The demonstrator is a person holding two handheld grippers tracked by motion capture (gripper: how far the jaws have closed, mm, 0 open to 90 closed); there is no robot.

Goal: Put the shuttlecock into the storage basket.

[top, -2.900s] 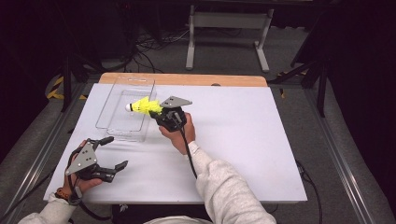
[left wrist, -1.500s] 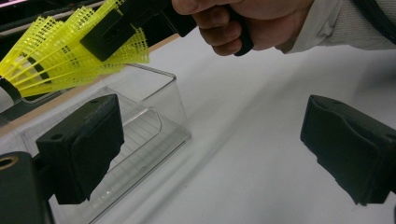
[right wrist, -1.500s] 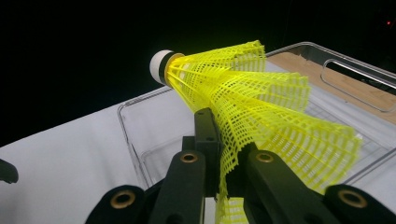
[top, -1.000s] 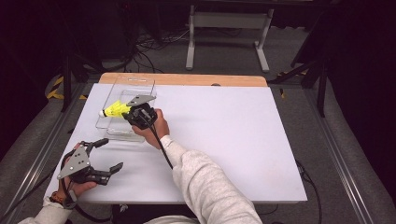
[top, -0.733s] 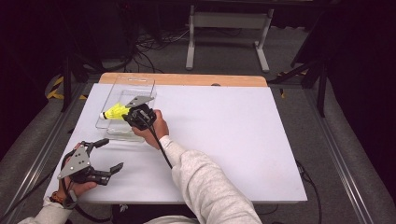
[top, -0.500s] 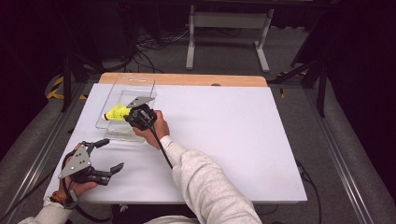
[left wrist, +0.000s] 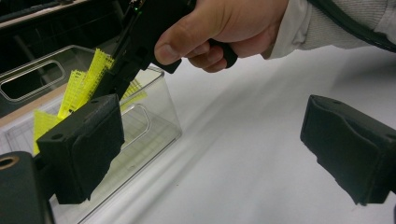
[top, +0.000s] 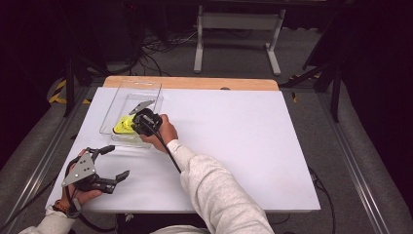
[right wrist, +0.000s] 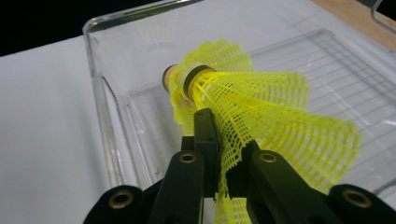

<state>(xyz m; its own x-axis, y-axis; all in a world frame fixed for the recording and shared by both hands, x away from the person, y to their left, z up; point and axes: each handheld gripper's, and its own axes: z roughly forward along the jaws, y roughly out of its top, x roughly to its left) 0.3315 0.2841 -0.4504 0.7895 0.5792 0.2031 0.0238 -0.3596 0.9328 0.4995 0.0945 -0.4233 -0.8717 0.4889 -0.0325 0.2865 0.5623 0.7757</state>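
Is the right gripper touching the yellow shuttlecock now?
Touching. In the right gripper view, the right gripper is shut on the mesh skirt of the yellow shuttlecock, which is pinched between its black jaws over the clear box.

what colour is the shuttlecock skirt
Bright yellow mesh on the shuttlecock, clearest in the right gripper view.

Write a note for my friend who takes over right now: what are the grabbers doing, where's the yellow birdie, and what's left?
Right gripper: shut on the shuttlecock, pinching its yellow skirt, cork end pointing away, low inside the clear bin.
Left gripper: open, holding nothing, over the table in front of the bin.
Done: shuttlecock carried into the bin.
Left: open the right jaws so it drops, then probably lift the gripper out.
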